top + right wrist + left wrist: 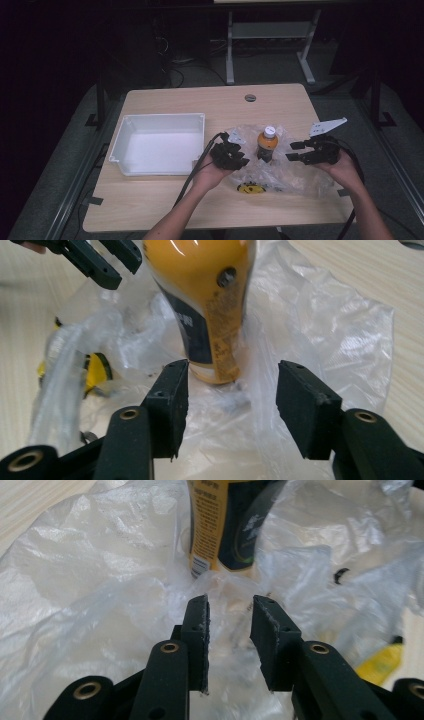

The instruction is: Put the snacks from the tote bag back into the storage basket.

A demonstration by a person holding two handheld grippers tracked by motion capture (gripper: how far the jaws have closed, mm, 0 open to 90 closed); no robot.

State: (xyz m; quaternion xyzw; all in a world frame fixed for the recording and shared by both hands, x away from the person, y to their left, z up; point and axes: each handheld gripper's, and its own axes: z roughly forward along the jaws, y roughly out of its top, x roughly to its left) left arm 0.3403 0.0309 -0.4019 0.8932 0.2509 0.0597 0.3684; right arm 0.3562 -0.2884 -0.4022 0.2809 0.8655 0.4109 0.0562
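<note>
Both pairs of fingers stand apart with nothing gripped. Left gripper (239, 159) sits just beside the orange drink bottle (267, 144) on its left side, its black pads (199, 630) a narrow gap apart over crumpled plastic. Right gripper (296, 151) sits just beside the bottle on its right, with a wider gap, aimed at the bottle's base.

That bottle stands upright on a clear plastic bag (295, 175), spread flat and wrinkled on the wooden table (165, 200). It has a white cap, orange body and dark label. A white tray (160, 142) lies to the left of the bottle, well apart. A small yellow item (251, 188) lies near the bottle, towards the person, partly under the film.

Judging by looks, the bottle is full, so fairly heavy, stiff and smooth; the labelled waist offers the surest hold. The bag is thin, soft and slippery, best pinched at a loose edge away from the bottle.
</note>
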